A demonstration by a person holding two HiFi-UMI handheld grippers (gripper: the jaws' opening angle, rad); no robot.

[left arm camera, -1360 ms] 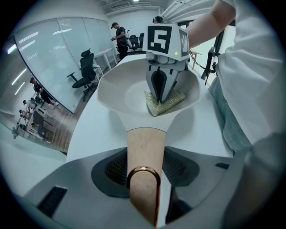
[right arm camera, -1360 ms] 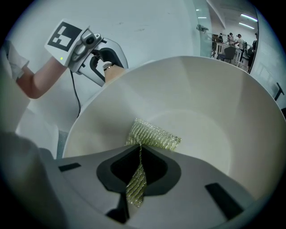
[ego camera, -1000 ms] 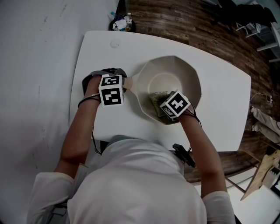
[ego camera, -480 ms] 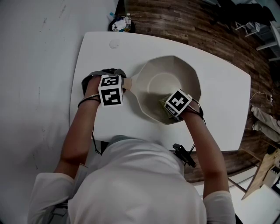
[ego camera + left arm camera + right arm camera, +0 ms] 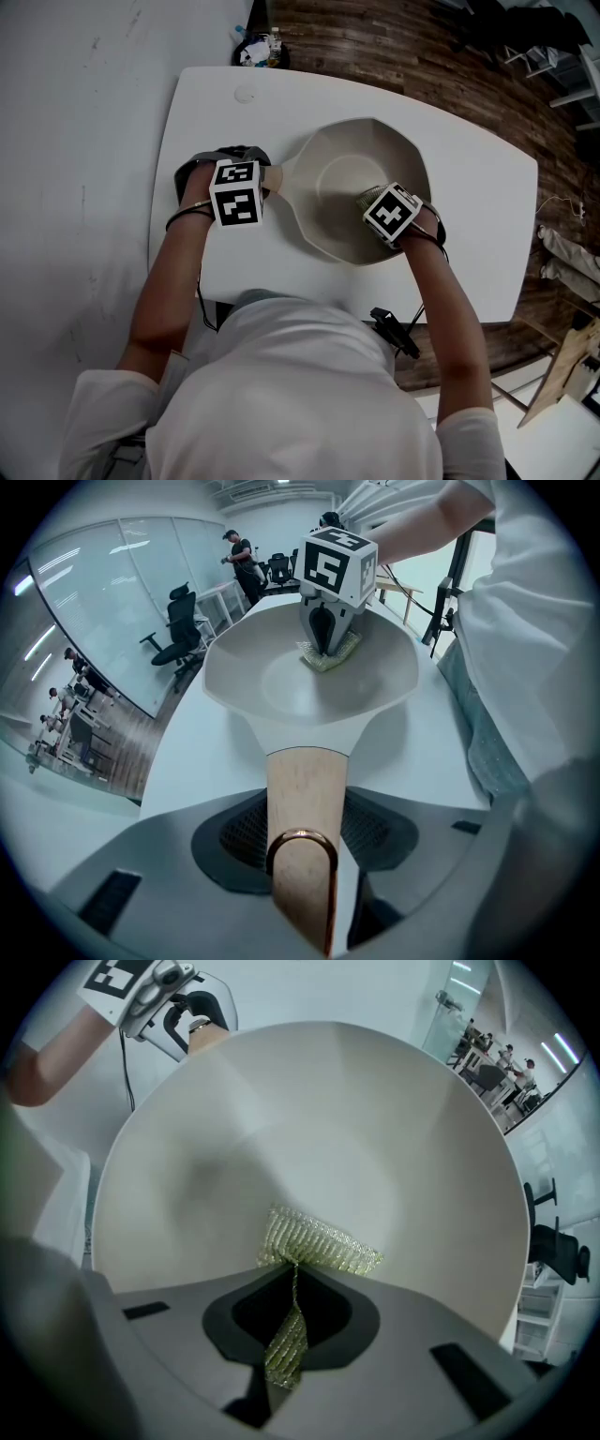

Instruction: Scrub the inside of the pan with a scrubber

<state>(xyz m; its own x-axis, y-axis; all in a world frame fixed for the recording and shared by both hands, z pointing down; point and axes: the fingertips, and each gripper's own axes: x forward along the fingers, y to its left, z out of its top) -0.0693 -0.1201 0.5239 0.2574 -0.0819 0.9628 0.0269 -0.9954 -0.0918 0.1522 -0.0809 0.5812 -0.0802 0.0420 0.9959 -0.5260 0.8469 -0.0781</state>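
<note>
Jaws of the left gripper [image 5: 304, 822]: clamped from both sides on the light wooden handle [image 5: 305, 780] of the pan [image 5: 281, 682], with a copper-coloured loop [image 5: 332, 892] at the handle's end between them. Gripper tilted steeply down, its marker cube uppermost in the head view.

Jaws of the right gripper [image 5: 291, 1326]: pressed together on a thin fold of the yellow-green mesh scrubber [image 5: 319, 1241], pointing straight down into the pan. Rest of the scrubber spread flat on the pale inner surface, just right of the flat bottom in the head view, close to the sloping wall.

Pan itself: wide, cream-coloured, with faceted sides, upright on the white worktop [image 5: 469, 187], handle out toward the person's left. Bare forearms reaching in from the near edge, one to each gripper, with a white shirt [image 5: 300, 394] below them.

Beyond the worktop: dark wooden floor [image 5: 394, 47], with a small cluster of things too small to identify past the far edge. Farther off, in the left gripper view: black office chair [image 5: 178, 630] beside a glass partition [image 5: 103, 602], and a standing person [image 5: 242, 555] at the back of the room.
</note>
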